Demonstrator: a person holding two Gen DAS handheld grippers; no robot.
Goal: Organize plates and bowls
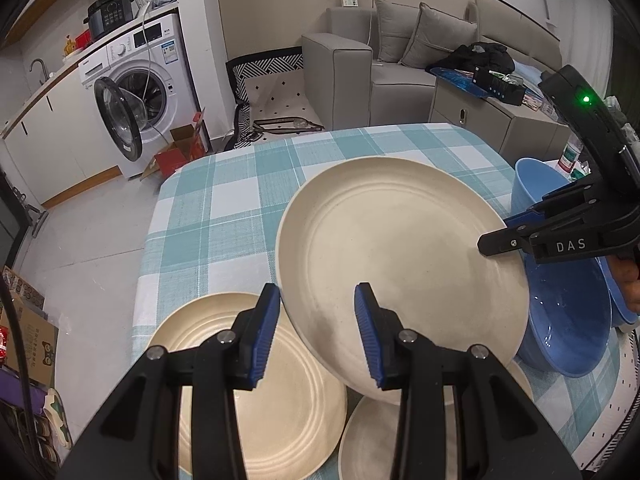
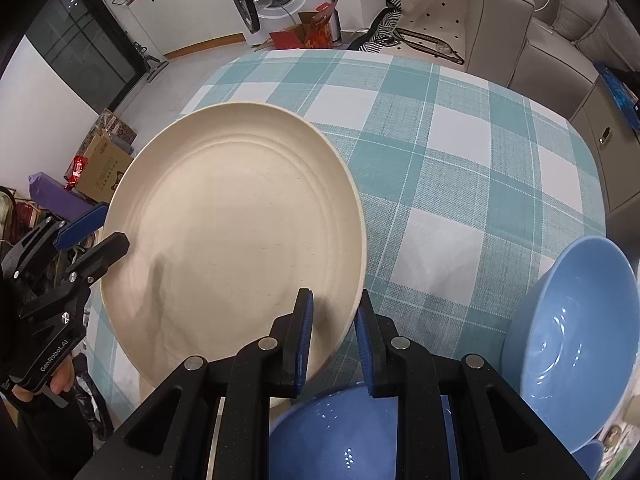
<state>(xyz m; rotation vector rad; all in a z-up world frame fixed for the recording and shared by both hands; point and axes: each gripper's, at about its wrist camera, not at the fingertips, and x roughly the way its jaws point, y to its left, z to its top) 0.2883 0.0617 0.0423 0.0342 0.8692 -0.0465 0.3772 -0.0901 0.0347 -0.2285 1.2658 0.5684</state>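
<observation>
Holding cream plate [image 2: 232,216], blue bowls [image 2: 568,344] empty

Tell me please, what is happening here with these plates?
A person holds one large cream plate off the checked tablecloth with two handheld grippers. The right gripper is shut on its rim; the left gripper grips the opposite edge. Two more cream plates lie below it, and blue bowls stand beside.
</observation>
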